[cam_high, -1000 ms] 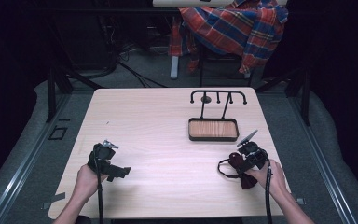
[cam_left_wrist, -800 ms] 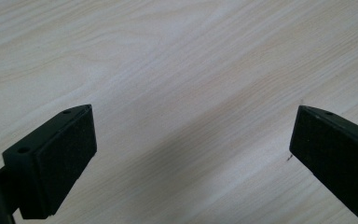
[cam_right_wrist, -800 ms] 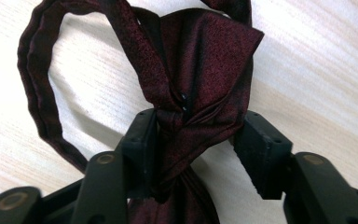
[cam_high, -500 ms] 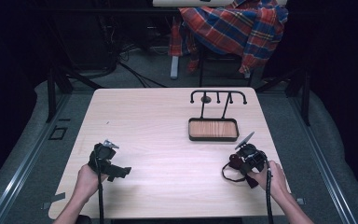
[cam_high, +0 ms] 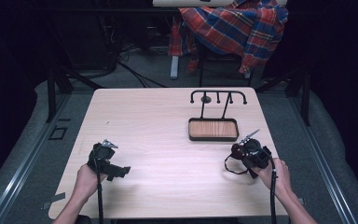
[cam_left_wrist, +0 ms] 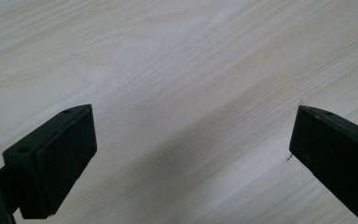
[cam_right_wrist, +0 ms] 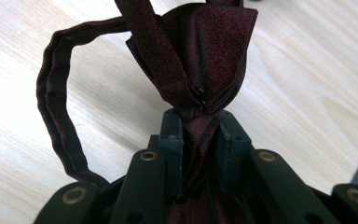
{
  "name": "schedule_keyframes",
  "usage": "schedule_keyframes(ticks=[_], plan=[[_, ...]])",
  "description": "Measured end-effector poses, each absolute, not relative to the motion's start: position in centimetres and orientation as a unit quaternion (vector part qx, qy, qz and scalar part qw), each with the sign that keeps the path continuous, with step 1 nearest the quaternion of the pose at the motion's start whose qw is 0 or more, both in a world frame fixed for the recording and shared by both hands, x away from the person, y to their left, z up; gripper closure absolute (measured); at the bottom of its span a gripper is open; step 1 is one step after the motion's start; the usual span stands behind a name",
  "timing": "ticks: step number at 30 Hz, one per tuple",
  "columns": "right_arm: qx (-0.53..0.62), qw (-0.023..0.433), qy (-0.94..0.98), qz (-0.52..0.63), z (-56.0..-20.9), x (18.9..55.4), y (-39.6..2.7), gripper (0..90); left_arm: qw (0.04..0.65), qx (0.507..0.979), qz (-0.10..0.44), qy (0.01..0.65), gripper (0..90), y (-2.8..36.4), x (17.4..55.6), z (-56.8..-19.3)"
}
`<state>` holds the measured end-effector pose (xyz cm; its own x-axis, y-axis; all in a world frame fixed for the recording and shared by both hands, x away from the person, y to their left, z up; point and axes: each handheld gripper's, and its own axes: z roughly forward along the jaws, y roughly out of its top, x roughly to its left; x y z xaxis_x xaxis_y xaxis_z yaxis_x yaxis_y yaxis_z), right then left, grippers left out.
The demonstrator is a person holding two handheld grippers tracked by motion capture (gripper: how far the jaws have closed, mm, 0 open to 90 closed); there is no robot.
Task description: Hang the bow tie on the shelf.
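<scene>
Both fingers of right gripper point(cam_right_wrist: 199, 140) pinch a maroon cloth point(cam_right_wrist: 200, 51); left gripper point(cam_left_wrist: 191, 154) gapes wide.

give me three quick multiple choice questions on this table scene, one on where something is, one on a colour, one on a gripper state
1. Where is the wooden tray?
A. right half of the table, ahead of the right gripper
B. left edge
C. on the floor

2. What colour is the fabric band?
A. yellow
B. dark red
C. white

3. How is the left gripper?
A. shut on the band
B. shut on the tray
C. open

Answers: 1 A, the high view shows the tray beyond the right gripper. 2 B, the right gripper view shows maroon cloth. 3 C, its fingers stand wide apart over bare table.
</scene>
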<state>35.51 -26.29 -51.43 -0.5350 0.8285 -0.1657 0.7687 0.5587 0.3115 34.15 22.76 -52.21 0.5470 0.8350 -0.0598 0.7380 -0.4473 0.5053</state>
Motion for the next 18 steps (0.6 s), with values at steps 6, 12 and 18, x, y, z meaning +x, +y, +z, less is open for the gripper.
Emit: schedule_keyframes(ticks=[6, 12, 18], plan=[[0.459, 0.152, 0.868, 0.108, -51.0, 35.4, -26.5, 74.7, 0.246, 0.844, 0.104, 0.465, 0.7, 22.6, 33.6, -51.9], [0.457, 0.157, 0.868, 0.111, -50.8, 35.3, -26.8, 74.8, 0.245, 0.847, 0.108, 0.459, 0.7, 22.4, 33.6, -51.8], [0.474, 0.181, 0.851, 0.135, -50.0, 35.8, -27.4, 74.8, 0.244, 0.851, 0.105, 0.453, 0.7, 22.5, 33.7, -51.9]])
